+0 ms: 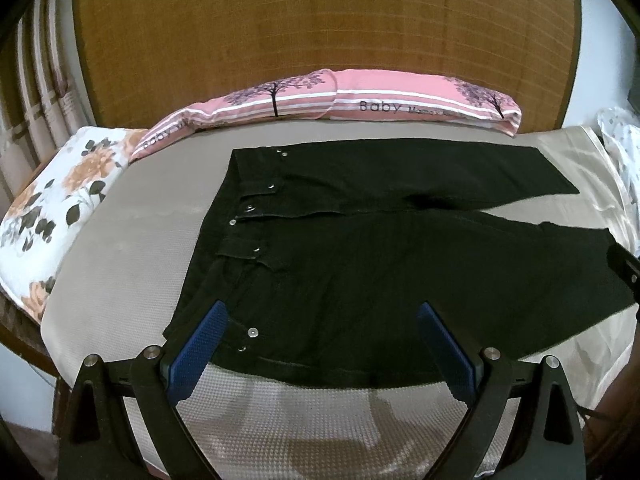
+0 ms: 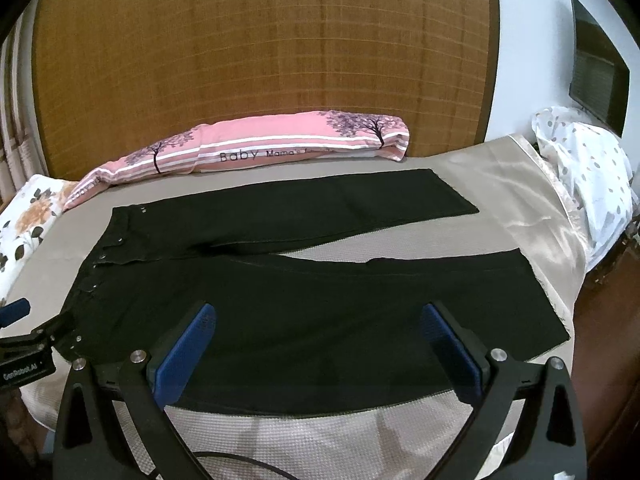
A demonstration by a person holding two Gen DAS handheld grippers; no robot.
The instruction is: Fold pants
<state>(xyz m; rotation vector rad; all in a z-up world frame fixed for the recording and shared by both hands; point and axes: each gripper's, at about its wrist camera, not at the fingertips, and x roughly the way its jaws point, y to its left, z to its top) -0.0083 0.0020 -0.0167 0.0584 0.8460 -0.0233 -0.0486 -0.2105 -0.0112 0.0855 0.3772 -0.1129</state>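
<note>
Black denim pants (image 1: 360, 272) flat on bed. Left gripper (image 1: 320, 344), right gripper (image 2: 320, 344): jaws wide, empty. Pinch near edge, both layers.

grey bed (image 1: 132, 248) bears black pants (image 1: 360, 272), pillows (image 1: 360, 100).

1. A pink striped pillow (image 1: 340, 100) printed with trees and the word "Baby" lay along the bed's (image 1: 120, 248) far edge, against a wooden headboard (image 1: 320, 32).
2. A floral pillow (image 1: 52, 208) sat at the far left corner.
3. A white spotted cloth (image 2: 592, 176) was bunched at the right edge.
</note>
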